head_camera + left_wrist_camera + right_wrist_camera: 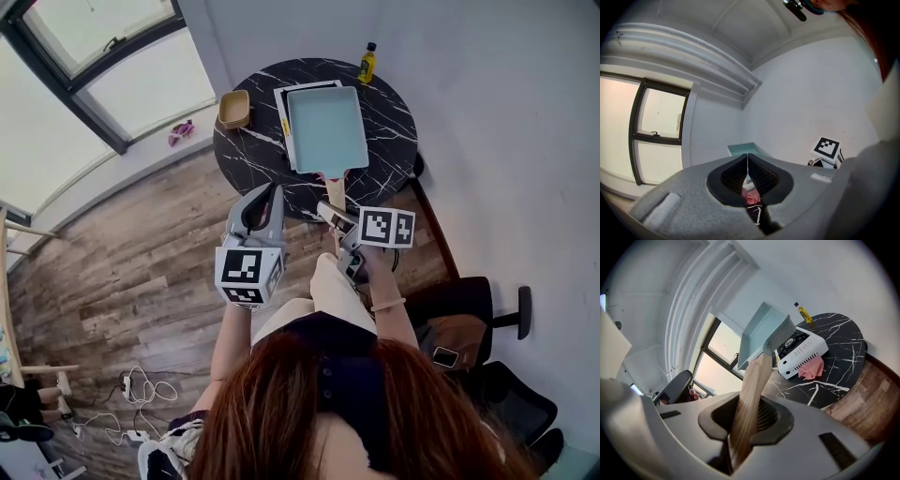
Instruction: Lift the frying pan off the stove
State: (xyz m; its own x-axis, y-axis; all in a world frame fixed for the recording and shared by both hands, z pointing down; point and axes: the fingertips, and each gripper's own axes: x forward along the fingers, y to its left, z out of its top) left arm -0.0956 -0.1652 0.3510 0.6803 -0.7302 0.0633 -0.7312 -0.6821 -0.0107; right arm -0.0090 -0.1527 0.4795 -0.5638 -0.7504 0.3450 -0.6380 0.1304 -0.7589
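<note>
A teal rectangular frying pan (pixel 326 128) with a wooden handle (pixel 335 190) hangs over the white stove (pixel 281 122) on the round black marble table (pixel 394 122). My right gripper (pixel 330 214) is shut on the handle. In the right gripper view the pan (pixel 761 333) is in the air, tilted, clear of the stove (pixel 801 352), and the handle (pixel 750 390) runs between the pads of the right gripper (pixel 745 423). My left gripper (pixel 267 197) hovers at the table's near edge, shut on nothing, its pads meeting in the left gripper view (pixel 747 157).
A yellow oil bottle (pixel 367 63) stands at the table's far edge and a wooden bowl (pixel 234 109) at its left. A pink cloth (pixel 811 367) lies in front of the stove. A dark chair (pixel 469 319) stands to my right; cables (pixel 141 389) lie on the wooden floor.
</note>
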